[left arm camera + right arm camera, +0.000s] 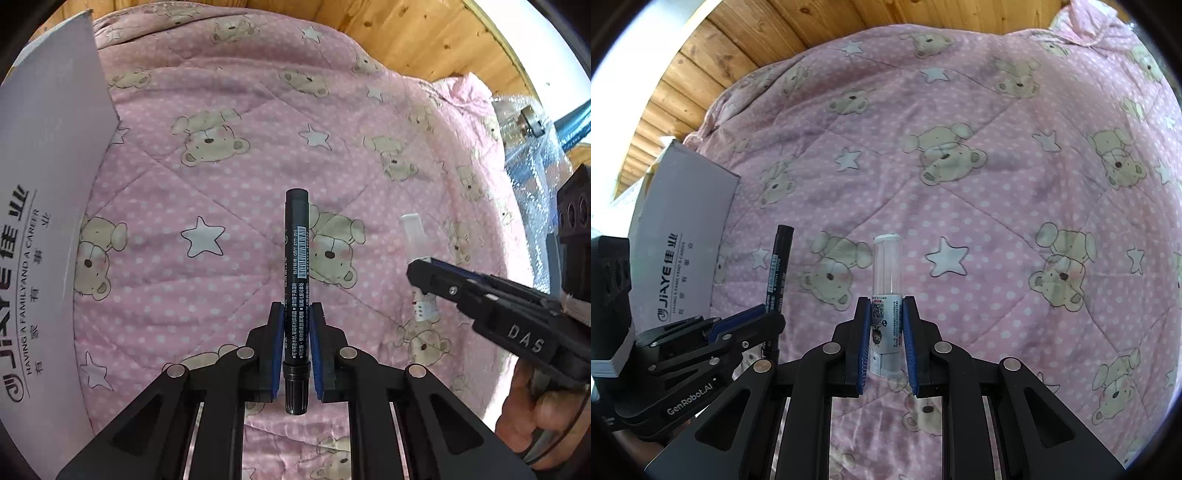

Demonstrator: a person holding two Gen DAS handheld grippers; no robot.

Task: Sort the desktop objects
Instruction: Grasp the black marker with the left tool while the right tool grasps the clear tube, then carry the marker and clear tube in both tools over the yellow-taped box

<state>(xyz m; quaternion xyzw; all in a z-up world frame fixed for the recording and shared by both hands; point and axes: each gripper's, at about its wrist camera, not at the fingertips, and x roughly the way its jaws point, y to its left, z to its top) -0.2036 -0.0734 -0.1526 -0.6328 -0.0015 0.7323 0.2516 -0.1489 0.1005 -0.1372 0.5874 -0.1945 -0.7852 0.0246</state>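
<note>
The left claw (296, 325) squeezes a black pen (296, 258). The right claw (885, 321) squeezes a white tube (885, 295) above the pink quilt (997, 184).

One black marker (296, 273); one white tube (885, 295); one grey box (683, 229); one pink quilt (997, 184).

We see a soft pink blanket (1015, 206) with little bears, white stars and white dots spread out under everything. A white cardboard box (683, 236) with dark letters sits on it at the left side. Behind the blanket we see a wooden wall (768, 33).
</note>
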